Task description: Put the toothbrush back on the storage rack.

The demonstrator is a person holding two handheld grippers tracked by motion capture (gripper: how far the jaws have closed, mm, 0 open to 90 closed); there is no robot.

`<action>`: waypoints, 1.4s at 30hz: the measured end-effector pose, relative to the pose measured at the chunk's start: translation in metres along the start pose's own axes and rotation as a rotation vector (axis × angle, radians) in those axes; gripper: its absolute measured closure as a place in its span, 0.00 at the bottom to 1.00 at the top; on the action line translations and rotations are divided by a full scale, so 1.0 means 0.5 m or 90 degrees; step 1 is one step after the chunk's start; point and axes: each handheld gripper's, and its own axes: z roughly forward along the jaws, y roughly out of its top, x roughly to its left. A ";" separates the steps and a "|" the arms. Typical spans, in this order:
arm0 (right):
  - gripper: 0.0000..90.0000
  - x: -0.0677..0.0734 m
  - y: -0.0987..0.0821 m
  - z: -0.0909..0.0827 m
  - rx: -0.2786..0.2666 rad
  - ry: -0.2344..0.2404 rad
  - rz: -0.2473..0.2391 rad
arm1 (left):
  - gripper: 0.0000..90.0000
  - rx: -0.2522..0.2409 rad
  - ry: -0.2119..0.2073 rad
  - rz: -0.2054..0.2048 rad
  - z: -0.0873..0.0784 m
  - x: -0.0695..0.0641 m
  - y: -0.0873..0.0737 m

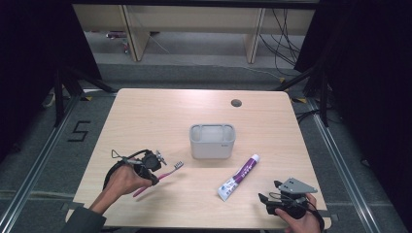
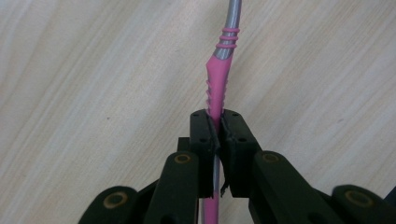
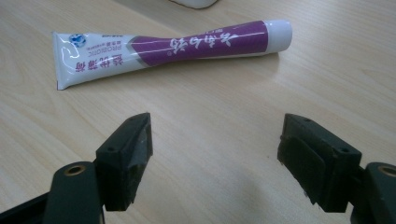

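Toothbrush [image 1: 163,177]: slim, with a pink handle and a ribbed pink grip zone. Past the grip comes a grey metallic neck [image 2: 232,18] ringed by thin pink bands, and a small bristled head [image 1: 179,165]. It sits near the worktop's [image 1: 160,111] front-left corner, head pointing toward the centre, pinched at the handle by the left hand-held gripper [image 2: 215,126], whose jaws are pressed together on it.

Toothpaste [image 3: 173,46]: a white tube with a purple band, white cap and printed lettering. It lies flat near the front edge, right of centre, with the cap toward the holder.

Holder [image 1: 212,141]: grey rectangular cup, upright at the worktop's centre.

Right hand-held gripper [image 3: 215,144]: jaws spread, nothing between them. It rests at the front-right corner, near the toothpaste but apart from it.
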 end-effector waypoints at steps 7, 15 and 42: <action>0.29 0.000 0.000 0.000 0.000 -0.002 0.001 | 0.93 -0.080 0.008 -0.019 -0.020 0.005 -0.009; 0.29 -0.002 -0.001 0.001 -0.002 -0.002 0.006 | 0.93 -0.219 0.020 -0.069 -0.051 0.022 -0.017; 0.29 -0.005 0.001 0.006 -0.011 -0.004 -0.011 | 0.93 -0.522 0.001 -0.163 -0.075 0.017 0.020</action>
